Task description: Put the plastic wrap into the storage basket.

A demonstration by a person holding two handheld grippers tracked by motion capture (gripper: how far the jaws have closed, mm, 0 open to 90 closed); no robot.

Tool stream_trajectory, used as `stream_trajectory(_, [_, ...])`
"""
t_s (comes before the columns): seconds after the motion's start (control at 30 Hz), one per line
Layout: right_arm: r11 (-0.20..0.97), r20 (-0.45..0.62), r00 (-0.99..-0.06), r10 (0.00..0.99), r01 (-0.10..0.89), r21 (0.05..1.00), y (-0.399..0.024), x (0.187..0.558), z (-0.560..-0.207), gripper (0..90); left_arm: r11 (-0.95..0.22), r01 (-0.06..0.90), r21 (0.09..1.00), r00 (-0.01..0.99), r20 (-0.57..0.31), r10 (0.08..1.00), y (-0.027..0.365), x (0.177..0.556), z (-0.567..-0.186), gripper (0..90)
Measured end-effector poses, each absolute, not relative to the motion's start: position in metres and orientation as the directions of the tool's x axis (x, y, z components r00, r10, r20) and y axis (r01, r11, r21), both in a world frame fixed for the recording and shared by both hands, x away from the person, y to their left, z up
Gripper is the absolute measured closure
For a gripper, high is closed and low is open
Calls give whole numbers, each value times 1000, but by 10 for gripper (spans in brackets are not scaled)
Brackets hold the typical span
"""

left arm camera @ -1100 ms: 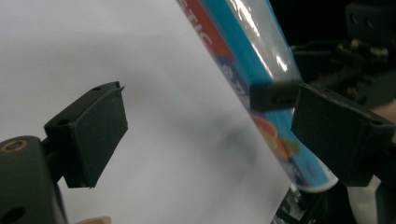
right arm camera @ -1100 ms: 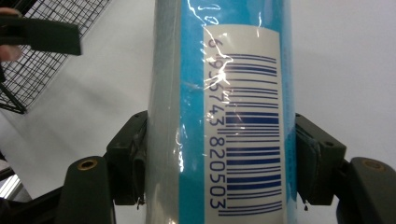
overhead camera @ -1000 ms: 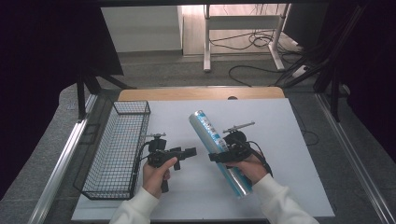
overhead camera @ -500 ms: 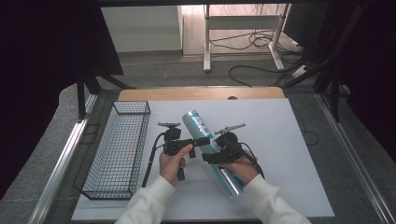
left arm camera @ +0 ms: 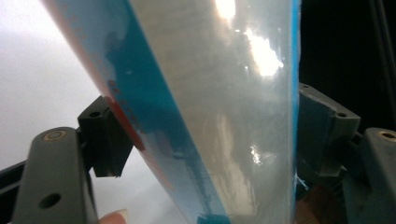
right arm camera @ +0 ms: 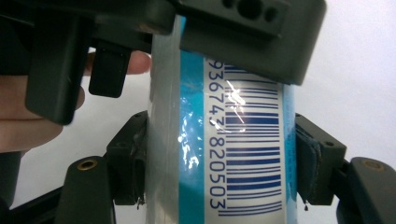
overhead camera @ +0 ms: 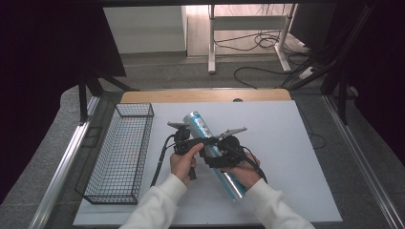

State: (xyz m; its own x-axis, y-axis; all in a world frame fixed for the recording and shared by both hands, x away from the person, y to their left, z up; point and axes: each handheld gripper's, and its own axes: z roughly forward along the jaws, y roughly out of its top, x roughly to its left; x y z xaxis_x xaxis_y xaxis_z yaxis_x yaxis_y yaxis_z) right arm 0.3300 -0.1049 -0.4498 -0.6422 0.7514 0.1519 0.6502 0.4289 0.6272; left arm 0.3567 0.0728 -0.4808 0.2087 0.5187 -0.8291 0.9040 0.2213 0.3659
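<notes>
A long tube (overhead camera: 199, 122) in blue and silver film is held slanted over the white table (overhead camera: 296, 162). My right gripper (overhead camera: 212, 155) is shut on its middle. In the right gripper view both pads (right arm camera: 312, 164) press the tube (right arm camera: 196, 140) beside its barcode. My left gripper (overhead camera: 200, 141) comes in from the left, just above the right one. Its jaws have just been closing, and the tube (left arm camera: 224, 93) now sits between them with both pads (left arm camera: 112, 144) against it. The left gripper (right arm camera: 177, 46) also shows across the top of the right gripper view, straddling the tube.
A black wire basket (overhead camera: 111, 164) stands along the table's left edge with nothing in it. A wooden strip (overhead camera: 205, 95) runs along the table's far edge. Cables (overhead camera: 267, 45) lie on the floor beyond.
My left gripper has moved right from beside the basket to the tube and its jaws have closed on it. The right gripper holds the tube as before, shifted slightly.
</notes>
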Motion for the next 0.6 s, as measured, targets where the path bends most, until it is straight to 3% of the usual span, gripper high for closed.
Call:
stream_trajectory(0.3, [445, 134, -649, 749, 642, 624, -97, 331, -442, 308, 242, 909, 340, 210, -873, 439, 87, 361, -476, 300])
stream_trajectory(0.43, [428, 188, -651, 735, 661, 616, -98, 335, -439, 275, 233, 913, 336, 216, -880, 423, 92, 362, -476, 311])
stream_trajectory(0.47, [424, 232, -663, 711, 669, 610, -99, 336, -437, 199, 225, 913, 339, 225, -882, 414, 94, 362, -475, 313])
stream_trajectory(0.6, [424, 227, -680, 698, 647, 634, -102, 331, -431, 131, 204, 914, 352, 253, -884, 393, 96, 361, -470, 316])
